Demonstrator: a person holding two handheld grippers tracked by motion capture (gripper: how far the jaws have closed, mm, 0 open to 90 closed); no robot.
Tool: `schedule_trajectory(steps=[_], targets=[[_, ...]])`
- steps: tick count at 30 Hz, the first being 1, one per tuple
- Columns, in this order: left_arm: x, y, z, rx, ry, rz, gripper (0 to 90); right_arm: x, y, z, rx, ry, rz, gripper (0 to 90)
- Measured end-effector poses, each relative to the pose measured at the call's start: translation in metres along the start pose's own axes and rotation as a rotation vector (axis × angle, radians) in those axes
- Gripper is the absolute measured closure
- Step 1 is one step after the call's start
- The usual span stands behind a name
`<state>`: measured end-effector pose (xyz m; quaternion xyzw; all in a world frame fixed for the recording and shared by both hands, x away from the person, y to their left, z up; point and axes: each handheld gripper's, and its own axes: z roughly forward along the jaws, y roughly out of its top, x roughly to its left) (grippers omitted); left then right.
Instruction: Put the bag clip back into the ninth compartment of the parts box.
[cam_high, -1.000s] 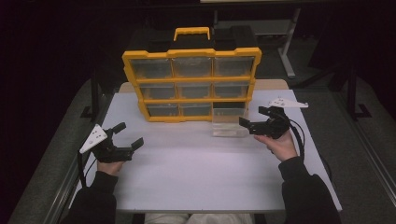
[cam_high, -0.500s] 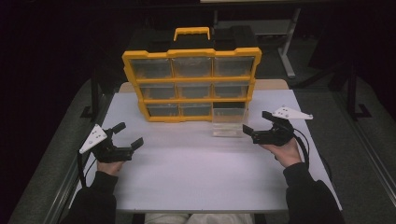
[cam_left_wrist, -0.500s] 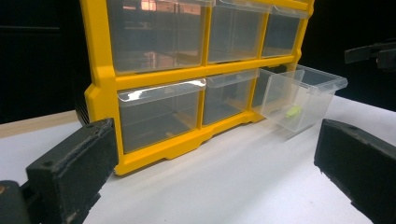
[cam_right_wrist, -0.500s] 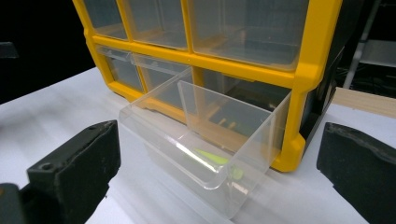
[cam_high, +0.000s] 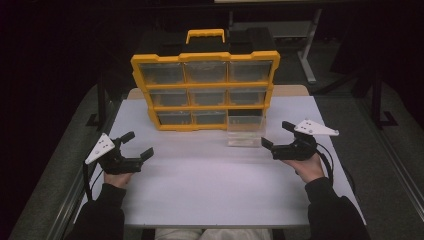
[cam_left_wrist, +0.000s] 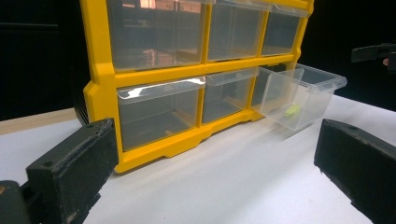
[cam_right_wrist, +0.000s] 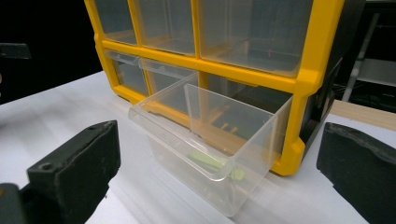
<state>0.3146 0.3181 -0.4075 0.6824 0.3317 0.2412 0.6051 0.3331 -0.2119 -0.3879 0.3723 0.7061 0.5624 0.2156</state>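
Note:
A yellow drawer cabinet (cam_high: 205, 90) with clear drawers stands at the back middle of the white table (cam_high: 210, 195). Its bottom right drawer (cam_high: 244, 132) is pulled out, tilted down at the front, with a small yellow-green piece (cam_right_wrist: 212, 162) inside. My right gripper (cam_high: 278, 136) is open just right of that drawer, a short gap from it. My left gripper (cam_high: 136, 144) is open at the table's left, in front of the cabinet's lower left corner (cam_left_wrist: 135, 154). Both hold nothing. The pulled-out drawer (cam_left_wrist: 299, 95) and its yellow-green piece (cam_left_wrist: 293, 110) show in the left gripper view too.
A yellow carry handle (cam_high: 205, 35) tops the cabinet. The table's front half lies between my two hands. Dark floor and table legs (cam_high: 307, 55) lie beyond the table's edges. A wooden strip (cam_right_wrist: 364, 114) runs behind the cabinet.
My right gripper has drawn back from the cabinet toward the near right, leaving the bottom right drawer pulled out. The left gripper has stayed put.

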Motion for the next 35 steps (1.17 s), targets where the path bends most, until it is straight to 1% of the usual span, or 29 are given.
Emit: schedule_trajectory(steps=[7,14,17,22,26,35], targets=[[0.0,0.0,-0.001,-0.004,0.003,-0.001,0.0,0.002,-0.008,-0.011,-0.036,-0.012,-0.005,0.0],[0.001,0.001,-0.003,-0.013,0.01,-0.003,0.0,0.004,-0.018,-0.019,-0.04,-0.012,-0.004,0.0],[0.002,0.001,-0.003,-0.011,0.012,0.0,0.0,0.006,-0.022,-0.023,-0.059,-0.015,-0.004,0.0],[0.003,0.001,-0.003,-0.016,0.017,-0.004,0.0,0.008,-0.027,-0.03,-0.062,-0.016,-0.009,0.0],[0.003,0.001,-0.004,-0.016,0.018,-0.004,0.0,0.009,-0.031,-0.036,-0.093,-0.019,-0.013,0.0],[0.003,0.001,-0.003,-0.009,0.013,-0.003,0.0,0.009,-0.036,-0.035,-0.072,-0.027,-0.007,0.0]])
